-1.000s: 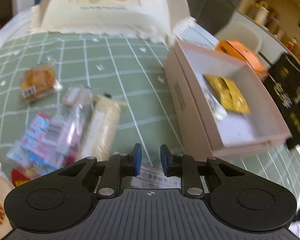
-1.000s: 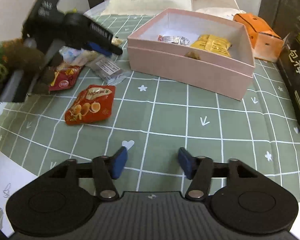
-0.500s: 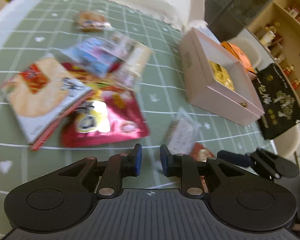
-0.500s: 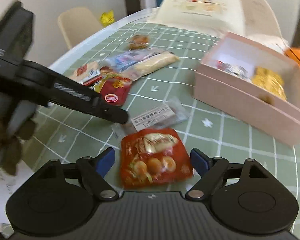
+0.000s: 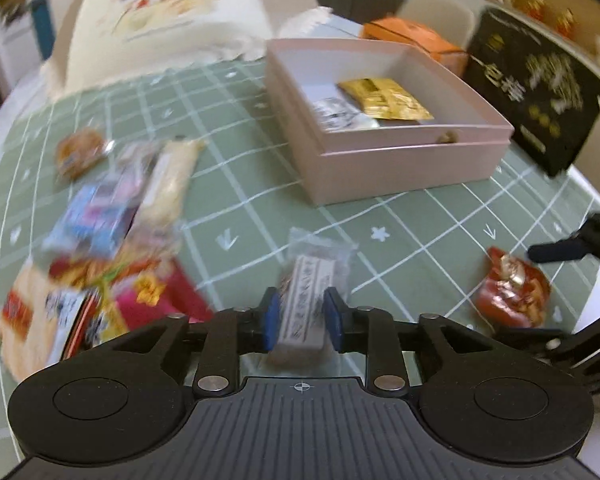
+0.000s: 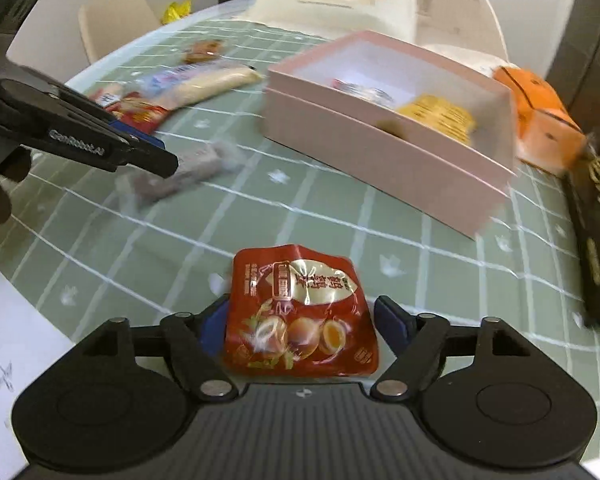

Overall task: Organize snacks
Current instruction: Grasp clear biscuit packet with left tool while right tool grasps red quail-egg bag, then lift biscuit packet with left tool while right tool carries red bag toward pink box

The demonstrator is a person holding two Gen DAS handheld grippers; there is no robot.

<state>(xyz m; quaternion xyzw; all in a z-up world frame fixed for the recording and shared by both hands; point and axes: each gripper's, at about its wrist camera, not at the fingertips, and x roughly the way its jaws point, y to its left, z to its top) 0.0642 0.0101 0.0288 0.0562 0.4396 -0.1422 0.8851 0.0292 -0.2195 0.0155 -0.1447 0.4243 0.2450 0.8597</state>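
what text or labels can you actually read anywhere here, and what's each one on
"GenRobot.AI": on the arm of the left gripper, right wrist view.
Black box: large gold Chinese characters, too blurred to read.
Red egg snack pouch: Chinese print, too small and blurred.
Clear-wrapped bar between the left gripper's fingers: printed label, unreadable.
Yellow packet in the pink box: unreadable.

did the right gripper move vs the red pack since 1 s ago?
Yes. The right gripper closed in on the red pack, which now lies between its open fingers.

Red egg-print pouch [image 6: 300, 312] and clear-wrapped bar [image 5: 306, 308] lie flat near the pink box [image 5: 400, 160].
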